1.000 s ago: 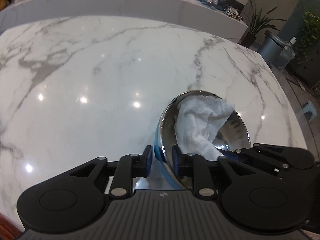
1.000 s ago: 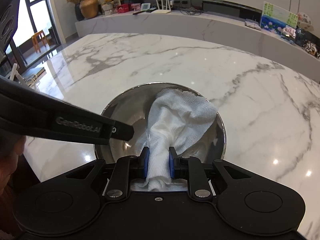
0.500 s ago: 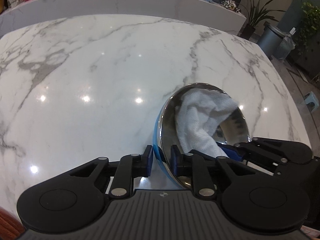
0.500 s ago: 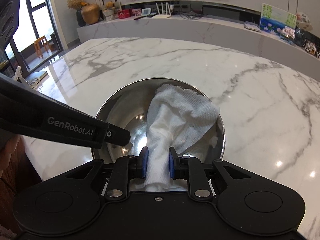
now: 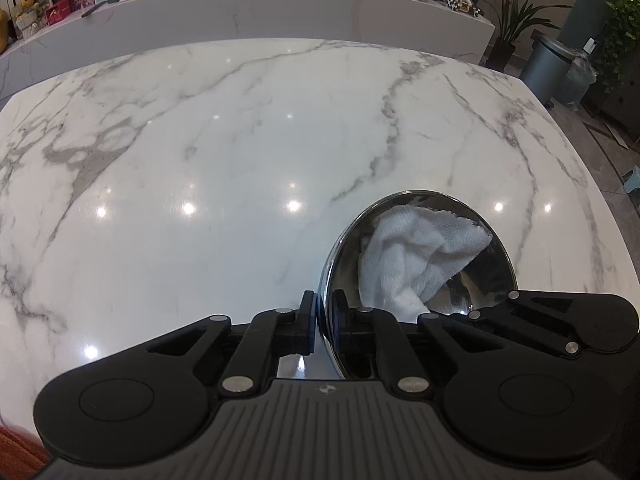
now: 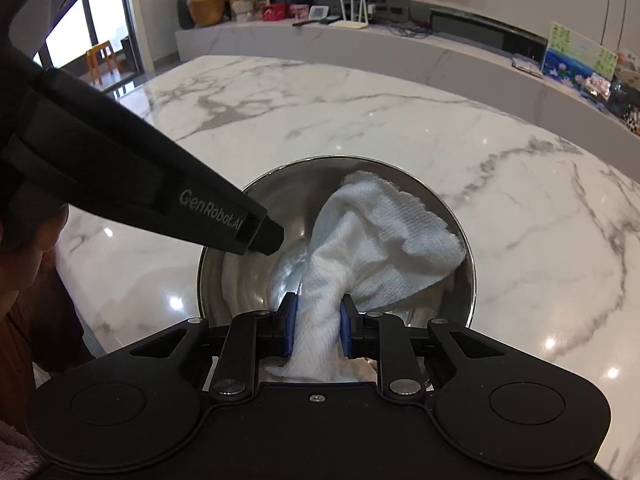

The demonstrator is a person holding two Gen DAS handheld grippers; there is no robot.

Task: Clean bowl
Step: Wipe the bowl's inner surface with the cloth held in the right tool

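Nearest in the left wrist view, the left gripper (image 5: 324, 316) has its two fingers pinched on the near rim of the steel bowl (image 5: 492, 276), one finger outside the wall and one inside, so the rim runs straight up between them. The bowl sits on the white marble table (image 5: 224, 160), close to its near edge and to the right of the fingers' line. Inside it lies a white cloth (image 5: 416, 252), bunched and spread up against the far wall.

In the right wrist view, the right gripper (image 6: 318, 320) is clamped on the gathered near end of the cloth (image 6: 380, 240), blue pads (image 6: 289, 322) pressing it from both sides just above the bowl's near rim. From the grip the cloth fans out forward and to the right across the bowl's (image 6: 280, 196) inner surface, its ragged edge reaching the right wall. The left gripper's black body (image 6: 160, 192) comes in from the left, its tip at the bowl's left rim. Beyond the table stands a long marble counter (image 6: 360, 44)
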